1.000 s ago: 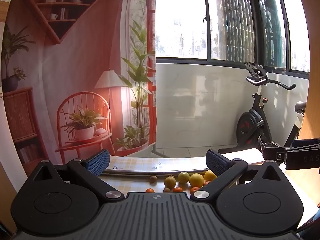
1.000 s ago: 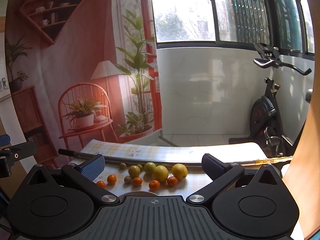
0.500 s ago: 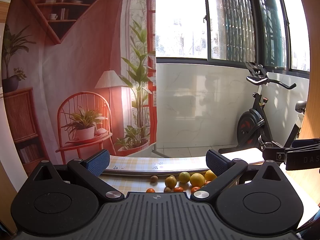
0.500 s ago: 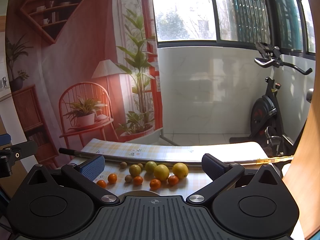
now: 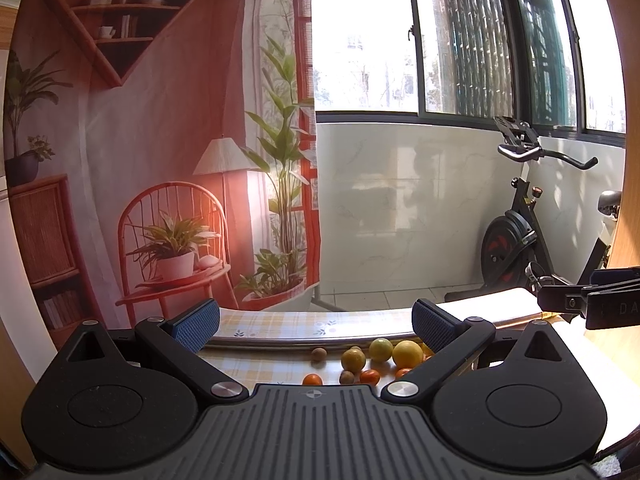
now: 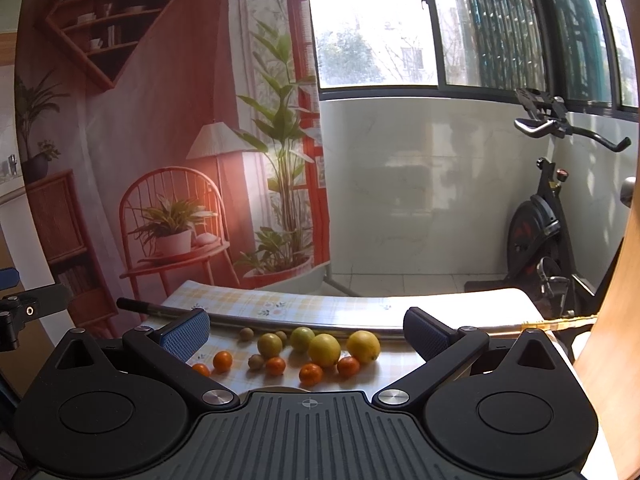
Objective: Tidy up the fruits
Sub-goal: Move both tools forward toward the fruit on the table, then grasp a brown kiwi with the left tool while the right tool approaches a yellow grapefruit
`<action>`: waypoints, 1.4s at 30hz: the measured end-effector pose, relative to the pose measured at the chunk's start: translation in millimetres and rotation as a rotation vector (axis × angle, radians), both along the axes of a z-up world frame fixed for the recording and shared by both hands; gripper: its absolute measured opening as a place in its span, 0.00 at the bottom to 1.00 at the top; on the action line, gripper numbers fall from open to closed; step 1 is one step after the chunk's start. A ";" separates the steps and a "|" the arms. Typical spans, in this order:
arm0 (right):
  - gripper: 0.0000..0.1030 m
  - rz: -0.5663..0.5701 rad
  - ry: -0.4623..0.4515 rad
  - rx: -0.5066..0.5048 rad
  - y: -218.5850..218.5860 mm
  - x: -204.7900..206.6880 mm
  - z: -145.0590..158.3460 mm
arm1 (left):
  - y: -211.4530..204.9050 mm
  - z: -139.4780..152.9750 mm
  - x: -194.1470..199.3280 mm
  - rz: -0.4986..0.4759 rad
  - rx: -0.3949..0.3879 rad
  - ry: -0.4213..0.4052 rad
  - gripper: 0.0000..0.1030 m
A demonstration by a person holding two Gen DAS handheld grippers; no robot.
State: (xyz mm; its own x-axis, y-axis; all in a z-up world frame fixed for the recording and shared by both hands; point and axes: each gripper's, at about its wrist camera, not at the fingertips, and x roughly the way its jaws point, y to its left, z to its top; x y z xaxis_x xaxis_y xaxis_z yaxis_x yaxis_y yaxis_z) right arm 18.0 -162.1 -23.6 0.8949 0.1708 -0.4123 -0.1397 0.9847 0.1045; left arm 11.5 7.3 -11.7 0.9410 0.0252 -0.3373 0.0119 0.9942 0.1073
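Barely shifted, both tongs (image 5: 316, 325) (image 6: 306, 332) apart above round, perhaps glossy fruits (image 6: 324, 350).

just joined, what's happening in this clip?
A person holds two handheld grippers over a table with a checked cloth. Both the left gripper and the right gripper are open and hold nothing. A loose cluster of fruit lies ahead: a lemon, larger yellow-green citrus, small oranges and small brown fruits. Nothing is grasped or sorted yet. A pale rim, perhaps a plate, peeks out under the right gripper.
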 end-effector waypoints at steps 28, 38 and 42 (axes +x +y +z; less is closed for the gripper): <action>1.00 0.106 0.172 -0.061 -1.7 160.2 -164.5 | 29.5 -103.2 178.5 0.048 -0.245 0.179 0.99; 0.99 0.057 0.236 0.010 -16.6 196.4 -192.9 | -3.7 -163.1 238.1 -0.071 -0.119 0.328 0.80; 0.94 0.052 0.254 0.004 -20.4 204.0 -201.0 | -10.4 -181.2 251.9 -0.169 -0.123 0.348 0.70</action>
